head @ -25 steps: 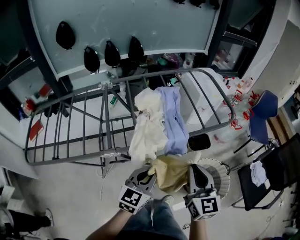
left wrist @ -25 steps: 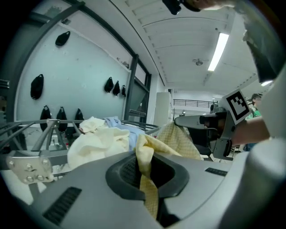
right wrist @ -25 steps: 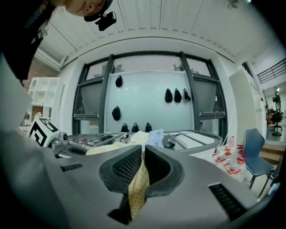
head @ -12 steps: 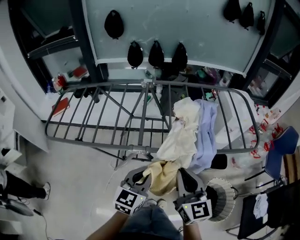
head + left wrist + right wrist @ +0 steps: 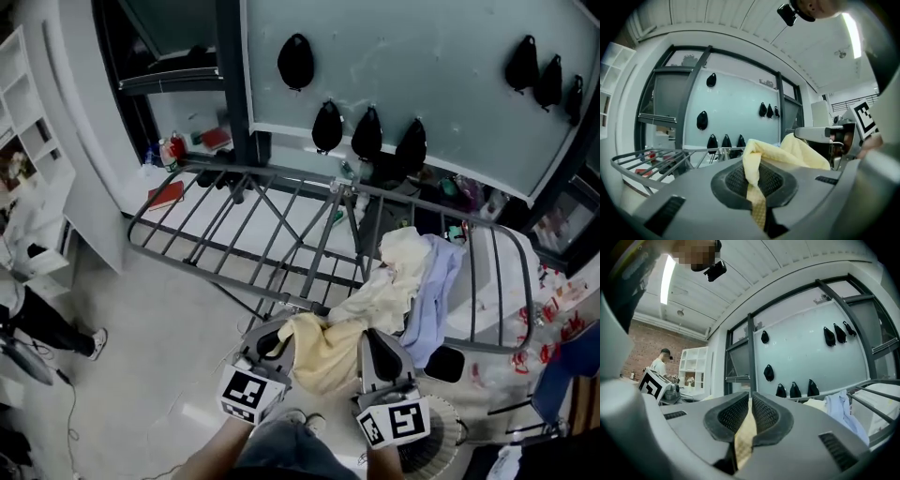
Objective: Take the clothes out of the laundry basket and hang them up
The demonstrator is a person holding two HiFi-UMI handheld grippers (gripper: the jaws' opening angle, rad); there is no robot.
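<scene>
Yellow cloth, low in the centre of the frame, sags between the left gripper and right gripper, each clamped tight on one edge of it. It looks light, soft and floppy, likely to bunch. Pinching well-separated edges should spread it over the drying rack's bare rails, upper left.

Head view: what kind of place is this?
Likely an indoor lab or office space staged for laundry: a metal drying rack with clothes draped over it, a frosted glass partition behind, white shelves at left.
</scene>
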